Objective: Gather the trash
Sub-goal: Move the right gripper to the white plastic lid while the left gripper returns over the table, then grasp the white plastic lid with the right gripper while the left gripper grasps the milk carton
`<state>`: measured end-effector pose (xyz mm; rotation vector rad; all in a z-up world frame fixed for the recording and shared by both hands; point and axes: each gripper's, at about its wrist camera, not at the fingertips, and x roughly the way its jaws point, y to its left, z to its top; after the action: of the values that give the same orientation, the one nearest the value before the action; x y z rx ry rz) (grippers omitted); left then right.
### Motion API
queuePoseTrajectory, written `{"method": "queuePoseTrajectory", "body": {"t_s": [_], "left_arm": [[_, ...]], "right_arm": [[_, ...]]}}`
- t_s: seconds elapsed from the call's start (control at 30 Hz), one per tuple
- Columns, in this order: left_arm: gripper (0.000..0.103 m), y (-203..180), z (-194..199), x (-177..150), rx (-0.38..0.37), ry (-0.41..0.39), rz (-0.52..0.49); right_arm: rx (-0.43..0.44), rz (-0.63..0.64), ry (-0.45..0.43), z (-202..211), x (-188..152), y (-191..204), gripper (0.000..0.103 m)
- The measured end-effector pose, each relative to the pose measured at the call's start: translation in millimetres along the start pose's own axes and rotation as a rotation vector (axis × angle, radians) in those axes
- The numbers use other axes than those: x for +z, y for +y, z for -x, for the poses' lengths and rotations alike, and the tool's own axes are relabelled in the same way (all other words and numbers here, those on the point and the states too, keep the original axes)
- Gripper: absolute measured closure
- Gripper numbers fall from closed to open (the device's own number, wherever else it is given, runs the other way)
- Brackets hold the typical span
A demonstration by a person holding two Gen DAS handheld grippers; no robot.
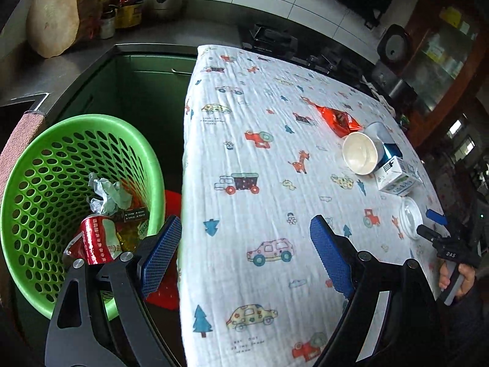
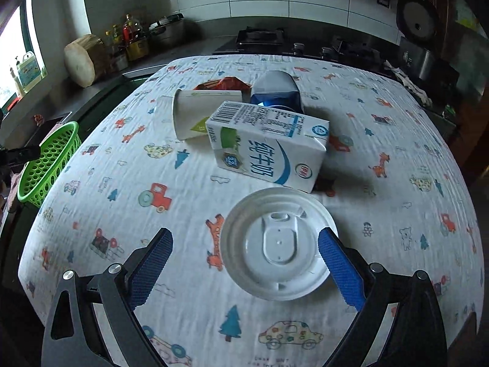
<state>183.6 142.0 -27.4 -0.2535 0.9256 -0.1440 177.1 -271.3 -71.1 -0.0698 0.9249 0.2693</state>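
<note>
White cloth printed with cars and trees covers the desk [image 2: 91, 214], and the trash left on it sits bunched toward the far right, well clear of the near edge. Just this side of the milk carton [image 2: 269, 143] lies a flat white cup lid [image 2: 275, 244]; the right gripper [image 2: 244, 260] hovers over the lid with its jaws spread wide, the blue pads standing off to either side of it and pressing on nothing. Behind the carton a paper cup [image 2: 195, 113] lies on its side, with a red wrapper [image 2: 226, 84] and a blue-and-white bag [image 2: 276, 90] beyond it. Left of the carton the cloth runs bare to the desk's left edge. Past that edge, lower down, stands the green basket [image 1: 39, 159] holding a red can [image 1: 97, 238] and crumpled paper [image 1: 110, 195]. The left gripper [image 1: 241, 253] hangs over that edge, jaws apart and empty.
</note>
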Motion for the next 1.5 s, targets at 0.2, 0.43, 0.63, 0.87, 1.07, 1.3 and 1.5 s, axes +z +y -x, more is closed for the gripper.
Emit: {"method": "queuePoseTrajectory", "body": {"t_s": [0.2, 0.43, 0.63, 0.87, 1.07, 1.3, 1.5], "left_arm": [[0.018, -20, -12, 6, -0.008, 0.021, -0.028], [0.018, -40, -25, 13, -0.019, 0.040, -0.063], [0.018, -57, -33, 16, -0.028, 0.052, -0.091], [0.018, -72, -40, 20, -0.044, 0.060, -0.122], [0.018, -83, -46, 19, -0.052, 0.073, -0.140], [0.018, -103, -47, 23, -0.074, 0.067, -0.186], [0.018, -124, -48, 27, -0.094, 0.065, -0.236]], "right_arm": [[-0.002, -0.011, 0.031, -12, -7, -13, 0.010], [0.001, 0.021, 0.038, -15, -9, -13, 0.009], [0.000, 0.002, 0.023, -8, -10, -20, 0.008], [0.050, -0.077, 0.014, 4, -18, -37, 0.008], [0.068, -0.160, 0.032, 4, -26, -51, 0.010], [0.097, -0.226, 0.042, -7, -20, -60, 0.029], [0.102, -0.197, 0.049, -9, -16, -52, 0.029]]}}
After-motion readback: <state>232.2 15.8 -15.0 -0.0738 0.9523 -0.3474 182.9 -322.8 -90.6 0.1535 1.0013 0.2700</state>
